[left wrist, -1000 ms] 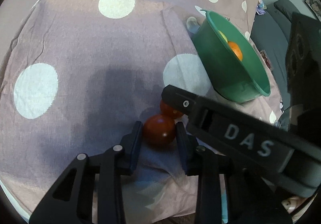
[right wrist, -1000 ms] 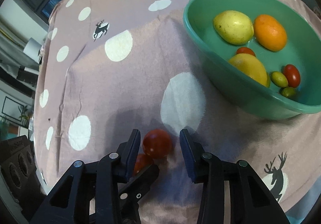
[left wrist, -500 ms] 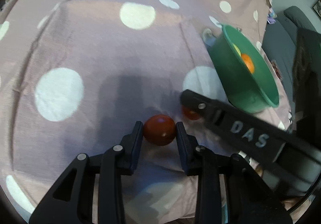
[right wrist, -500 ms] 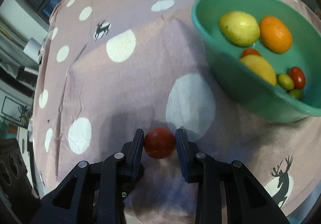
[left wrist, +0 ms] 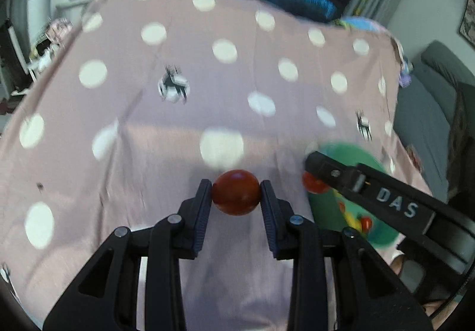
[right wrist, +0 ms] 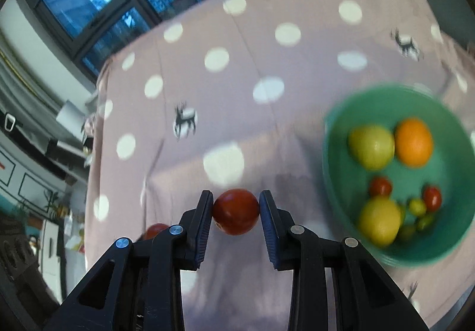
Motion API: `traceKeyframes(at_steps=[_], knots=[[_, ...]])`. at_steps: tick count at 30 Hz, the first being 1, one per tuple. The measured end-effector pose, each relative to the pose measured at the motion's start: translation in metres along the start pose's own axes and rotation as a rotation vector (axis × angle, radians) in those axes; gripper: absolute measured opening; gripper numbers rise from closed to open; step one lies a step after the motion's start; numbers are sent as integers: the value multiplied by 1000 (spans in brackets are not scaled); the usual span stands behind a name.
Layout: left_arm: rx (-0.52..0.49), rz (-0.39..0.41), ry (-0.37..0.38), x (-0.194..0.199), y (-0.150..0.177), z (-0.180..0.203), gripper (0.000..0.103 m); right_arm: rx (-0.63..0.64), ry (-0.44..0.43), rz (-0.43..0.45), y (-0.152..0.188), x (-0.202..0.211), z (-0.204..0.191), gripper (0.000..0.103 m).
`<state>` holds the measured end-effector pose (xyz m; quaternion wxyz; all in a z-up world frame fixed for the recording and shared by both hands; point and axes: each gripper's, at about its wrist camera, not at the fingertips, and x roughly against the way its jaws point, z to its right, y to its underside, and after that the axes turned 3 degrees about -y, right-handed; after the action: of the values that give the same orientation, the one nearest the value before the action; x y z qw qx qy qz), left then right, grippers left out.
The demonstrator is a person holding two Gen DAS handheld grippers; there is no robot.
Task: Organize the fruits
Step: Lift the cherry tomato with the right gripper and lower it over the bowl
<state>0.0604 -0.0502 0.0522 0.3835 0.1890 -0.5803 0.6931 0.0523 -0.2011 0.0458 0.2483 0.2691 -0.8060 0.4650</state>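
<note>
My left gripper (left wrist: pixel 236 196) is shut on a red tomato (left wrist: pixel 236 197) and holds it above the pink dotted tablecloth (left wrist: pixel 178 111). My right gripper (right wrist: pixel 236 208) is shut on a second red tomato (right wrist: pixel 236 211), also lifted. The right gripper shows in the left wrist view (left wrist: pixel 314 179) with its tomato (left wrist: pixel 313 184) over the near rim of the green bowl (left wrist: pixel 332 212). The green bowl (right wrist: pixel 335 182) holds a yellow-green fruit (right wrist: pixel 371 147), an orange (right wrist: pixel 414 142), a lemon (right wrist: pixel 380 221) and several small tomatoes. The left tomato peeks out at the lower left of the right wrist view (right wrist: pixel 156 230).
Windows (right wrist: pixel 89 4) stand beyond the table's far edge. A grey sofa (left wrist: pixel 430 111) is to the right of the table. Shelves and clutter (right wrist: pixel 35 182) lie to the left.
Both grippers have lifted their tomatoes off the cloth and tilted up, so the windows now show. The bowl has dropped lower and to the right in both views.
</note>
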Motion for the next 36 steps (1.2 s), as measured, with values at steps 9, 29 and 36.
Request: traceKeyframes(at_steps=[9, 29, 36], knots=[[58, 92, -3, -9, 10, 3, 33, -68, -49, 172, 5, 16, 33, 34], [-111, 101, 171, -18, 31, 89, 33, -217, 85, 316, 17, 56, 93, 34], [-156, 59, 238, -28, 37, 115, 33, -300, 146, 315, 20, 65, 120, 34]])
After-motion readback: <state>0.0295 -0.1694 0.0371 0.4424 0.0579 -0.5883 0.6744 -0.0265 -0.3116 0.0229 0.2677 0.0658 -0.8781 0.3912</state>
